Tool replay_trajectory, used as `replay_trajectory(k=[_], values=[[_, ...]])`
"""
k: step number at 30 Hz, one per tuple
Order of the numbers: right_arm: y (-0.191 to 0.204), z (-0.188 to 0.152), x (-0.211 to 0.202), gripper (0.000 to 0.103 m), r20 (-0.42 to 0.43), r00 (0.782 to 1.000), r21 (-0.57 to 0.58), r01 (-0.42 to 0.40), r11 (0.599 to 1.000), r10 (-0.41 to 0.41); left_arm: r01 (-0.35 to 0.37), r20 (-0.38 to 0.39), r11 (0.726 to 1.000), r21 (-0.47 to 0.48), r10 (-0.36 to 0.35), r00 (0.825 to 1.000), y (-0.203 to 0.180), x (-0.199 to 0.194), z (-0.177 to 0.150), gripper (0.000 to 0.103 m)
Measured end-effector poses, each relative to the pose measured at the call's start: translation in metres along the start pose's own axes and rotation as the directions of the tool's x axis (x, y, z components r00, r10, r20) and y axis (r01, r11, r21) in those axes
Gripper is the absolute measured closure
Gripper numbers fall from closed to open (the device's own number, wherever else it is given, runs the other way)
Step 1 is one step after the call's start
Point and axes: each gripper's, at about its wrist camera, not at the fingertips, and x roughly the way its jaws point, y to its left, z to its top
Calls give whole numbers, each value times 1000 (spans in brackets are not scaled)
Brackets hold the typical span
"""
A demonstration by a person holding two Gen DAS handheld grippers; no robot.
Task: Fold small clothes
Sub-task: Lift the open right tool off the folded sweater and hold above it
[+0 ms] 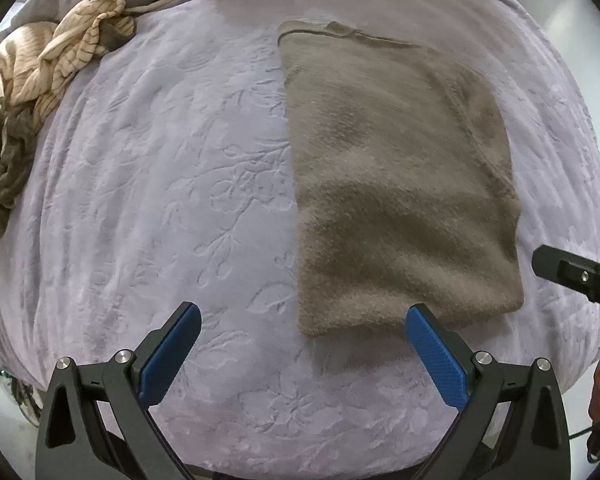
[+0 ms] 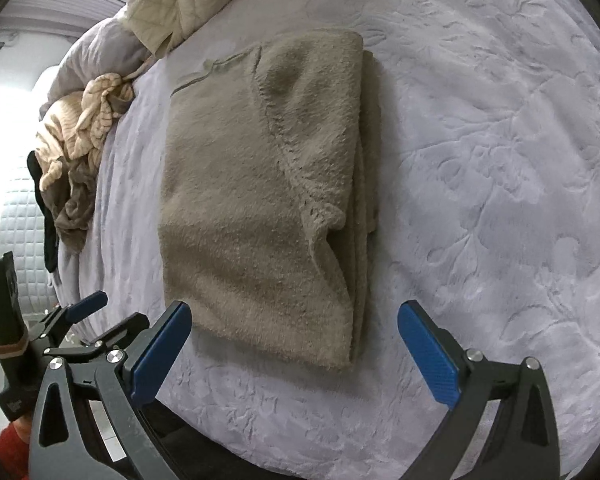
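Nearest to me, my left gripper [image 1: 303,322] stands with its blue-padded fingers spread wide and nothing between them, hovering over the pale lilac, flower-embossed plush bedspread [image 1: 148,184]; its right pad sits just at the near edge of the garment. My right gripper [image 2: 294,318] is likewise spread apart and empty, its two blue pads flanking the near hem without pinching it. In the right wrist view my left gripper shows low at the left edge, beside a red sleeve [image 2: 10,446] at the bottom corner. Just beyond the fingertips lies the task's thing: a fuzzy taupe knitted sweater [image 1: 396,184], folded lengthwise into a long rectangle and lying flat on the bedspread, its hem towards me and its collar at the far end. From the right wrist view the folded sweater [image 2: 252,200] shows a sleeve laid over its top and stacked layers along its right side. Farther off, to the left, a crumpled heap of cream striped and brown clothes [image 1: 40,92] rests at the bed's edge, well apart from the sweater. Farthest away, a beige quilted blanket [image 2: 172,0] lies bunched at the head of the bed.
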Motion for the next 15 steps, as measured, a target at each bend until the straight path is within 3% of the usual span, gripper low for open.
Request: replay_trajectory(k=[10,15], values=[[-5,18,11,0,-11,1000,8,4,1000,-4,5,-30,1000,-28,-6,1000,12,18,13,0],[-12,39,4,0,28,999,14,-34,999,34,9,-37,998,-56,-11,999,18,29,23,0]])
